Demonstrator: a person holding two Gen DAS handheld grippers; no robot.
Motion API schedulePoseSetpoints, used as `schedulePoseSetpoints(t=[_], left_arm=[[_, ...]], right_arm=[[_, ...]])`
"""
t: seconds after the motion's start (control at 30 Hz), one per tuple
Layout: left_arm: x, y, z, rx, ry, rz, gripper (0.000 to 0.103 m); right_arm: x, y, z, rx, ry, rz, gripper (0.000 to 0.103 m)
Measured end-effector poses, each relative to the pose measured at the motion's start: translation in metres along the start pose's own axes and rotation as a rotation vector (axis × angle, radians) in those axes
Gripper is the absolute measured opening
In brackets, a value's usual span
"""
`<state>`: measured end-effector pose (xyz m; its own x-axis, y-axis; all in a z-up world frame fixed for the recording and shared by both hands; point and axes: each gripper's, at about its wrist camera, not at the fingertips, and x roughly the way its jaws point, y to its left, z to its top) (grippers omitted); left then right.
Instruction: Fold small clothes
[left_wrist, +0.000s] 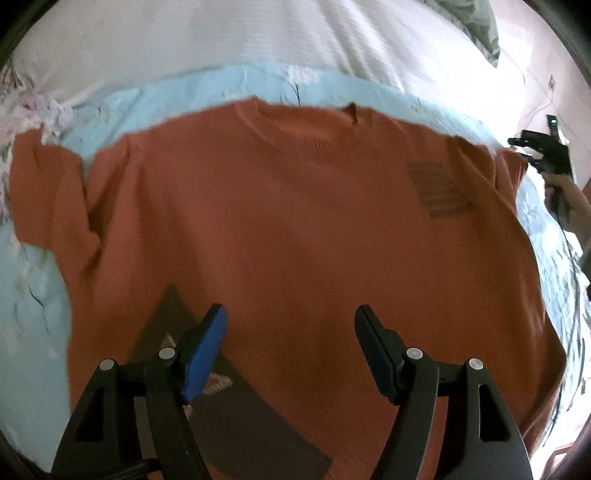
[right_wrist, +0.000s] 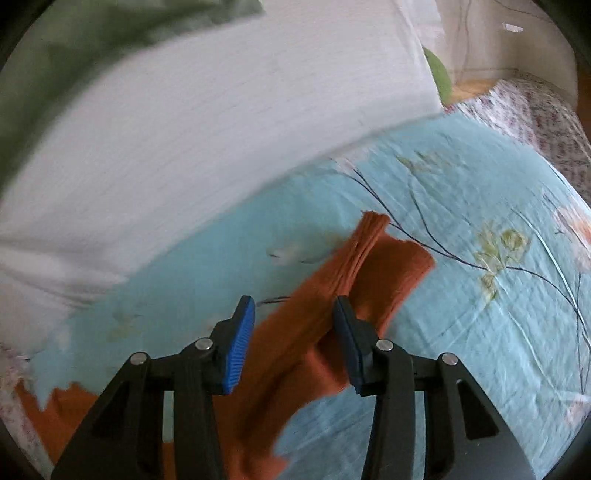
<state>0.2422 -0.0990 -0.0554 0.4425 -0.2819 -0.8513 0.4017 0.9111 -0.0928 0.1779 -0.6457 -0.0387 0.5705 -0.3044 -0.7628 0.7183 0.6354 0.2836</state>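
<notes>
on the light blue floral bedsheet (left_wrist: 29, 314) an orange t-shirt (left_wrist: 295, 229) lies spread flat, front up, collar toward the white striped blanket (left_wrist: 221, 40) at the far side. sheet shows bare along the shirt's left side and in a strip between collar and blanket; on the right, bare sheet runs past the sleeve in the right wrist view (right_wrist: 480, 332). a green cloth (right_wrist: 74, 37) sits on the far side of the blanket.

shirt: ribbed round neck, a dim rectangular print (left_wrist: 436, 188) on the chest, left sleeve (left_wrist: 40, 184) rumpled and pulled outward, body mostly smooth. a dark flat patch (left_wrist: 236, 417) lies on the hem area near the left tool, cannot tell what it is.

left gripper (left_wrist: 290, 350) hovers over the lower shirt, jaws wide apart, nothing between them, released. right gripper (right_wrist: 295, 343) is over the right sleeve (right_wrist: 369, 266), which is bunched into a ridge; jaws stand apart with the sleeve cloth between them, pads not pressing on it, not grasping. the right tool also shows at the far right edge of the left view (left_wrist: 543, 155), held by a hand (left_wrist: 565, 195).
</notes>
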Motion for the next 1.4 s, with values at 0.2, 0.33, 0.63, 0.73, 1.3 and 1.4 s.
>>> schedulePoseSetpoints(t=[0.2, 0.33, 0.63, 0.73, 1.3, 1.4], left_arm=[[0.002, 0.012, -0.015, -0.043, 0.029, -0.009, 0.072], [-0.005, 0.017, -0.024, -0.071, 0.033, -0.019, 0.072], [-0.012, 0.017, -0.039, -0.085, 0.045, -0.029, 0.072], [-0.016, 0.019, -0.042, -0.097, 0.04, -0.048, 0.072], [-0.055, 0.059, -0.067, -0.224, -0.035, -0.124, 0.072], [-0.052, 0.07, -0.069, -0.252, -0.027, -0.147, 0.072]], right_arm=[[-0.011, -0.015, -0.012, 0.054, -0.041, -0.024, 0.037], [-0.005, -0.02, -0.009, 0.077, -0.006, 0.024, 0.037], [-0.022, 0.017, -0.018, -0.004, -0.02, 0.276, 0.005], [-0.051, 0.059, -0.04, -0.108, -0.012, 0.418, 0.005], [-0.092, 0.312, -0.27, -0.459, 0.356, 0.894, 0.006], [-0.076, 0.325, -0.307, -0.485, 0.47, 0.898, 0.007]])
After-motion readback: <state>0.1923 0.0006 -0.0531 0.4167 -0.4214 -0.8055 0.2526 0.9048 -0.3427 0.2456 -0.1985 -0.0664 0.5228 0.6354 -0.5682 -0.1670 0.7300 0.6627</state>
